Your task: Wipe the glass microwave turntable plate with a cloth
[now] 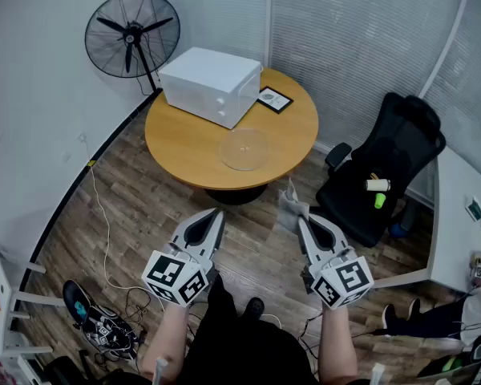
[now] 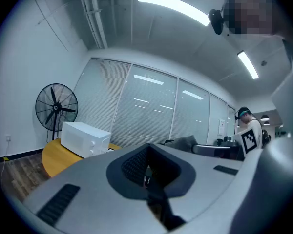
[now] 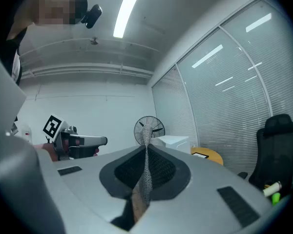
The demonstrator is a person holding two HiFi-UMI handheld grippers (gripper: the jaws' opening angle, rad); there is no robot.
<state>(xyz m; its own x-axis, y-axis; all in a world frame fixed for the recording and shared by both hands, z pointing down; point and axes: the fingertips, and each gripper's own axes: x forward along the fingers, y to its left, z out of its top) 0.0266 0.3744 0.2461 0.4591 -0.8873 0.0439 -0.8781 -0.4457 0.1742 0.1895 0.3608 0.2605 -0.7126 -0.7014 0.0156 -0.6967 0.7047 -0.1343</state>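
Risk: grey knit cloth [image 1: 291,208], pinched thinly in right tongs [image 1: 302,219], may slip; left tongs [image 1: 216,213] pressed together, empty, so unsteadied clear round glass plate [image 1: 244,148] could slide off round wooden surface [image 1: 184,139].

The left gripper [image 2: 149,152], fingers [image 2: 131,167] pressed together and empty, faces a white microwave [image 2: 85,139] on a table [image 2: 55,158].
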